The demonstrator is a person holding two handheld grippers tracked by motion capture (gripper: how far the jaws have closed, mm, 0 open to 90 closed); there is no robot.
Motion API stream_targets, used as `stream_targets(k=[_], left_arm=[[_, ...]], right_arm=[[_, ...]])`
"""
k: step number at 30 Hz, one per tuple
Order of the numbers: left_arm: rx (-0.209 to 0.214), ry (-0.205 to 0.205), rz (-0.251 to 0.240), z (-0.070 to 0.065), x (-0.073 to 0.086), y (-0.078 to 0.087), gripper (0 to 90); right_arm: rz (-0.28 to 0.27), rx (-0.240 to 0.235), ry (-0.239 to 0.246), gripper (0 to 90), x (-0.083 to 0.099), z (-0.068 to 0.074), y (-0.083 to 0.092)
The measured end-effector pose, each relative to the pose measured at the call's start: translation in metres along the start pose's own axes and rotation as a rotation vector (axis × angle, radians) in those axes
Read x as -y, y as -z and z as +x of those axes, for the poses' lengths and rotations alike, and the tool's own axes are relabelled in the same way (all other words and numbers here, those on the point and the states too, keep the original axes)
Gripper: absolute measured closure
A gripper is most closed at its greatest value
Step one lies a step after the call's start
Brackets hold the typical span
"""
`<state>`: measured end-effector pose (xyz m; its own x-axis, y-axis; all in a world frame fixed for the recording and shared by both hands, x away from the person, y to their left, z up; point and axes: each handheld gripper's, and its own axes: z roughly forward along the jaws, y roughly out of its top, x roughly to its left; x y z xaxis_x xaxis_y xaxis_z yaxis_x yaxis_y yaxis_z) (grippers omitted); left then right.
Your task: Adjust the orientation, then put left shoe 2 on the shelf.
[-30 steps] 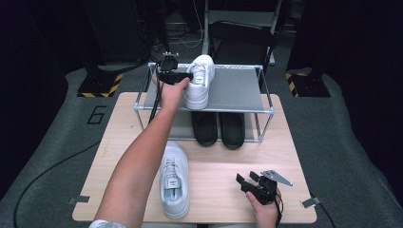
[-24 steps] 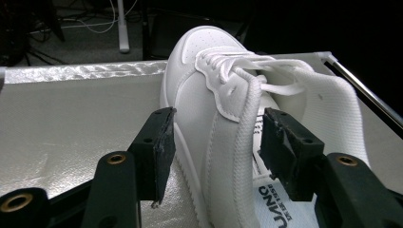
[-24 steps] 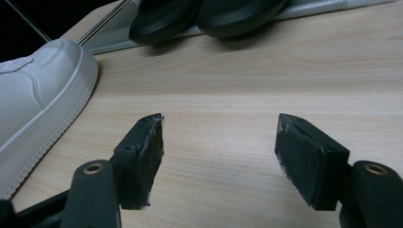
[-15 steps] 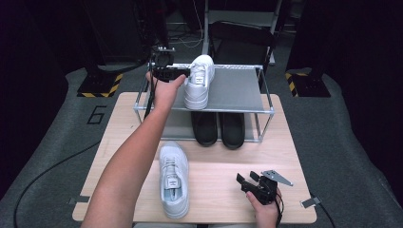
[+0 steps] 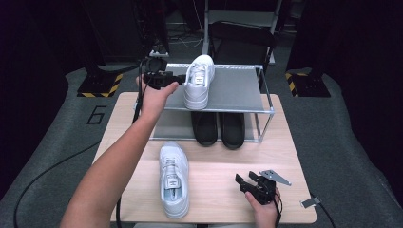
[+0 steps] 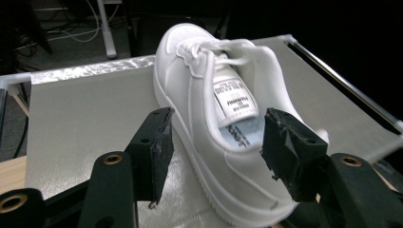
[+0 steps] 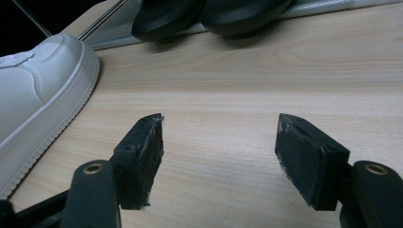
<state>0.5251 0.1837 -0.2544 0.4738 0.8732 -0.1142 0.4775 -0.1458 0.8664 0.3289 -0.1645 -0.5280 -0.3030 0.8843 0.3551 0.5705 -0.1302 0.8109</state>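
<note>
Right gripper (image 5: 248, 183) low on the table (image 5: 285, 142), near edge, jaws apart, nothing btwn them. One white sneaker (image 5: 174, 180) lies just left of it. Farther off, left gripper (image 5: 172, 79) w/ jaws just opening, released, beside the other white sneaker (image 5: 198, 80) on the rack's top shelf (image 5: 237, 88), not touching it.

I see a dark room with a grey floor (image 5: 347, 142), yellow-and-black stripes (image 5: 97, 88) at ten o'clock, and a wooden table (image 5: 290, 156) in the middle.
</note>
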Motion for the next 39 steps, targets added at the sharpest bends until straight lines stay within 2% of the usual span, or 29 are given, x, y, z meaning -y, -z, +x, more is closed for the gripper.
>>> stream_targets(k=[5, 8, 14, 16, 18, 20, 22, 30, 32, 33, 36, 39], left_arm=[[0.025, -0.014, -0.01, 0.006, 0.01, 0.02, 43.5], [0.031, -0.003, -0.022, 0.012, 0.019, 0.031, 43.5], [0.021, 0.017, -0.013, 0.024, 0.038, 0.044, 43.5], [0.028, 0.025, -0.014, 0.028, 0.046, 0.048, 43.5], [0.026, 0.034, -0.011, 0.032, 0.054, 0.051, 43.5], [0.025, 0.062, -0.014, 0.034, 0.064, 0.053, 43.5], [0.023, 0.059, 0.003, 0.036, 0.071, 0.054, 42.4], [0.05, 0.081, -0.013, 0.045, 0.102, 0.064, 41.7], [0.042, 0.074, -0.013, 0.046, 0.109, 0.066, 41.8], [0.041, 0.073, -0.006, 0.046, 0.113, 0.067, 41.8], [0.05, 0.095, -0.017, 0.049, 0.125, 0.071, 42.0], [0.04, 0.1, -0.005, 0.051, 0.141, 0.072, 42.8]], right_arm=[[0.003, -0.004, 0.015, 32.9, 0.001, 0.002, -0.001], [0.012, -0.004, 0.008, 32.7, 0.001, 0.004, -0.001], [0.016, -0.009, 0.042, 32.6, 0.0, 0.006, -0.002], [0.021, -0.006, 0.035, 32.6, 0.0, 0.008, -0.002], [0.015, -0.01, 0.046, 32.6, -0.001, 0.008, -0.002], [0.025, -0.008, 0.042, 32.4, -0.001, 0.01, -0.002], [0.021, -0.011, 0.055, 32.2, -0.001, 0.01, -0.003], [0.042, -0.014, 0.073, 31.5, -0.004, 0.017, -0.006], [0.04, -0.021, 0.091, 31.5, -0.005, 0.018, -0.006], [0.047, -0.021, 0.083, 31.5, -0.005, 0.019, -0.006], [0.051, -0.021, 0.085, 31.5, -0.006, 0.021, -0.006], [0.037, -0.027, 0.104, 33.5, -0.007, 0.023, -0.006]])
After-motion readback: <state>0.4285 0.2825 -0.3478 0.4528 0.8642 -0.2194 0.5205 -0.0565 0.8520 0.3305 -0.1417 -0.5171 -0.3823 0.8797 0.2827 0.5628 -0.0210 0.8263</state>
